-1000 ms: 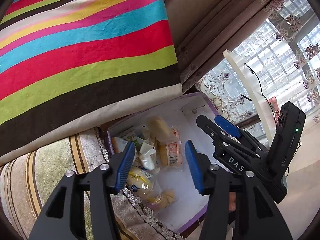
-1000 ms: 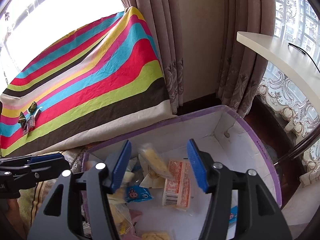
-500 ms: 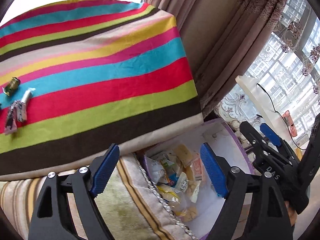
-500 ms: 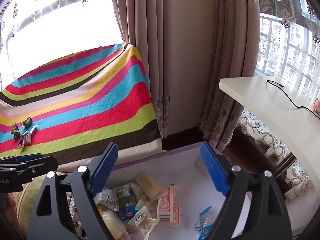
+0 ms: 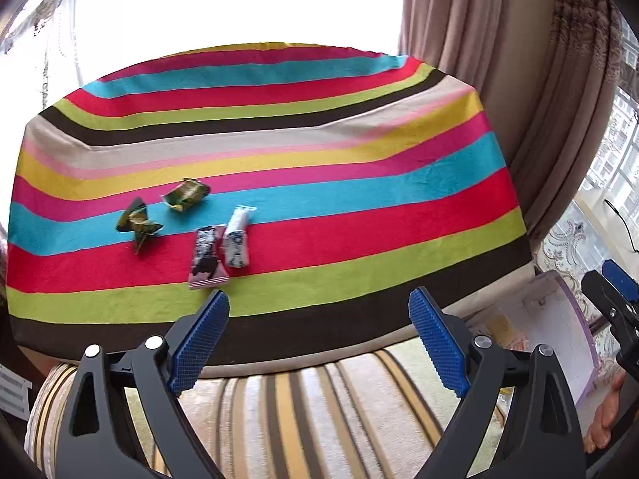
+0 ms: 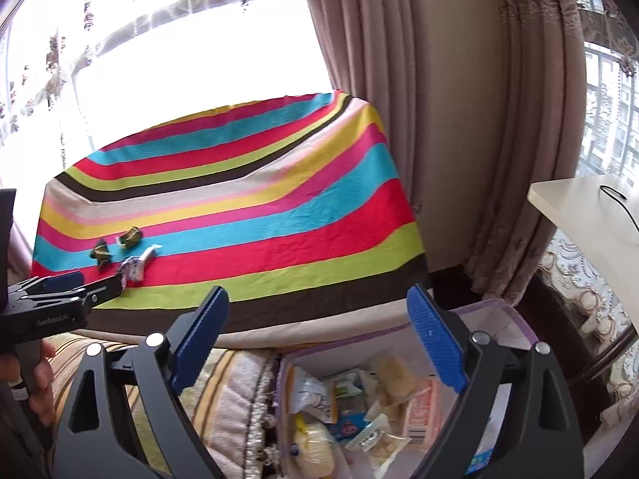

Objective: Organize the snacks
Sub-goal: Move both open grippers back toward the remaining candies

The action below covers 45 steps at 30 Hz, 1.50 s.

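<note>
Both grippers have swung up from the snack box [image 6: 403, 407] toward four wrapped snacks [image 5: 207, 231] on the striped worktop [image 5: 359, 215], left gripper [image 5: 317, 343] and right gripper [image 6: 317, 343] fingers wide apart, empty, likely seeking the next pick.

Lighting: strong daylight from the window [image 5: 223, 4] behind the striped cloth [image 5: 319, 183]; I see it blown out to plain white in both views. Backlight leaves the curtain [image 6: 439, 119] muted and the near foreground darker. Shadows: soft, faint. Distortion: heavy fisheye bowing, black vignette at my corners. Sharpness: slight motion blur on the snack packets [image 5: 217, 247]; cloth stripes fairly crisp at centre.
</note>
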### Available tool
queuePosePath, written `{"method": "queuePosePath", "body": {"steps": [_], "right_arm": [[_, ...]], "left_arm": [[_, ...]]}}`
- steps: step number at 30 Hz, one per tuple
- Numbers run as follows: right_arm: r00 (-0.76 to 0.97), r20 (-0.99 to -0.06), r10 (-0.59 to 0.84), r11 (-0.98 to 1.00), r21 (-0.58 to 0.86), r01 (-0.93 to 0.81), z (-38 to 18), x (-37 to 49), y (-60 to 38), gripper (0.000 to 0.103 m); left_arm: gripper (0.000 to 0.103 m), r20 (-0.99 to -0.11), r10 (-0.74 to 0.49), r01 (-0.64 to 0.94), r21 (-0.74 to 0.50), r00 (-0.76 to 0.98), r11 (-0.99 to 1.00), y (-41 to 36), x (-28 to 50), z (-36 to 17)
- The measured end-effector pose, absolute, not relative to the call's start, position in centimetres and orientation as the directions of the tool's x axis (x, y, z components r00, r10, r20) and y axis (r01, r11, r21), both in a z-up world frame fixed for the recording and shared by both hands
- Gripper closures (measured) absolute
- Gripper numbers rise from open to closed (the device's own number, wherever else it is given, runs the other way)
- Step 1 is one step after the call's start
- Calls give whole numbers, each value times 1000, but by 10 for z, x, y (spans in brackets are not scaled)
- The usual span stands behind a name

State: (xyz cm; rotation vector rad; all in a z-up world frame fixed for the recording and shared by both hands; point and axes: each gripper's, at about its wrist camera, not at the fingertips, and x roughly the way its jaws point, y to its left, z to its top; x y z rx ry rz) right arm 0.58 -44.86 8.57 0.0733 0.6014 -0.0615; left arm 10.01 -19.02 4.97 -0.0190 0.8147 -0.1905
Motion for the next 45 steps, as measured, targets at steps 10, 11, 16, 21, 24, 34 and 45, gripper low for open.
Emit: {"method": "queuePosePath", "body": {"steps": [10,11,16,21,24,34,45], "right_arm": [[802,-597,6,998,48,28,85,14,-408,2],[798,-603,7,999,46,26,84,16,-406,2],[783,-621,-1,999,30,25,79,24,-394,2],[770,-637,49,997,74,-3,73,30,-387,2],[758,-643,108,991,129,-32,68,33,-384,2],[710,-683,174,981,183,-64,57,57,-368,2],[655,-729,199,978,194,-81,47,97,-334,2]], "left_arm": [[16,-720,-117,104,-62,685,993,-152,91,50],[16,-719,-117,99,-68,685,993,-148,91,49],[16,-709,-112,77,-82,696,994,-130,90,50],[16,-709,-75,23,-84,701,996,-108,93,49],[16,-711,-69,-5,-101,700,995,-96,94,47],[25,-728,-93,-33,-158,680,987,-75,102,38],[34,-738,-99,-79,-203,668,976,-53,128,32]]}}
